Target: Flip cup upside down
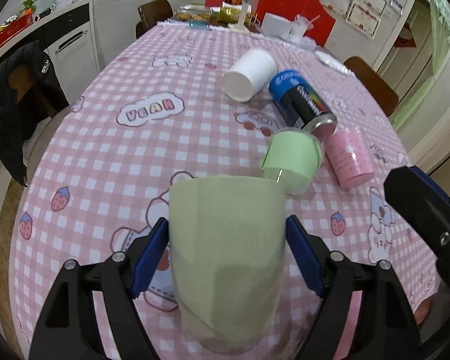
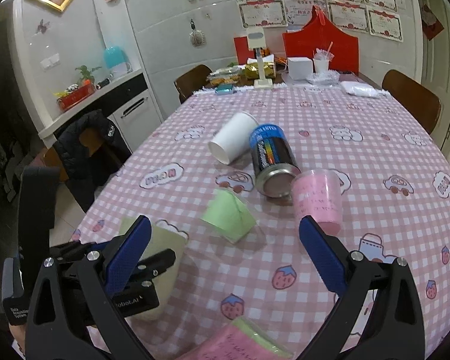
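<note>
The left tongs [image 1: 226,258] are clamping the pale green cup [image 1: 226,258] above the checked counter [image 1: 105,156], needing a firm, level grip while rotating, as the right tongs [image 2: 225,252] are waiting apart and empty.

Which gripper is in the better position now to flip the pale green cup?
The left gripper: its fingers already flank the pale green cup. The right gripper is open, holding nothing, beside it.
</note>
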### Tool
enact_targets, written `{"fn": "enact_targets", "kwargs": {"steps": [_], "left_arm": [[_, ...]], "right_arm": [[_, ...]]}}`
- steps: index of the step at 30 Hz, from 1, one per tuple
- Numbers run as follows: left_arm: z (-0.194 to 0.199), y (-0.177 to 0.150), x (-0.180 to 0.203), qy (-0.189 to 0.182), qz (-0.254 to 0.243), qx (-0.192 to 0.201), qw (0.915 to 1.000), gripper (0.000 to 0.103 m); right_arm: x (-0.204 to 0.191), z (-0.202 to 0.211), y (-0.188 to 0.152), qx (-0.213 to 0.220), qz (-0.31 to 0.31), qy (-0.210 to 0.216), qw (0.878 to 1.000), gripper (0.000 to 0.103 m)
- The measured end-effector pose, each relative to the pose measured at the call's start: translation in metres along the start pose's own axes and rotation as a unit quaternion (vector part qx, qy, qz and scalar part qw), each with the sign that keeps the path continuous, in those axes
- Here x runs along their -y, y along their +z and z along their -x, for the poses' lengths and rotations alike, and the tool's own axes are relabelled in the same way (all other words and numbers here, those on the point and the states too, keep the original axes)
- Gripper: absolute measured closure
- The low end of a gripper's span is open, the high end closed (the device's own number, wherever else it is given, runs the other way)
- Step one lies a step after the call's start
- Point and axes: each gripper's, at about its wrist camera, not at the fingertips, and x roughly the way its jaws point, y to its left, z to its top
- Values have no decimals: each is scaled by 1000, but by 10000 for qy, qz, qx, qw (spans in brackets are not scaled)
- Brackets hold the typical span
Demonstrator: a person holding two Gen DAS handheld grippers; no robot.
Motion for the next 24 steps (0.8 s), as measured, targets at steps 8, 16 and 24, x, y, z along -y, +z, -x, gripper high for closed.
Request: {"fn": "enact_targets", "kwargs": {"steps": [8, 16, 24], "left_arm": [[41, -7, -21, 178, 25, 469, 9987, 25], [60, -14, -68, 910, 210, 745, 9928, 25], [70, -20, -102, 1103, 353, 901, 9892, 25]], "right_arm": [[-23, 2, 7, -159, -136, 248, 9995, 8], [-55, -34, 4, -947, -253, 584, 9935, 8], [-64, -75, 1, -1793, -715, 919, 9769, 8]]}}
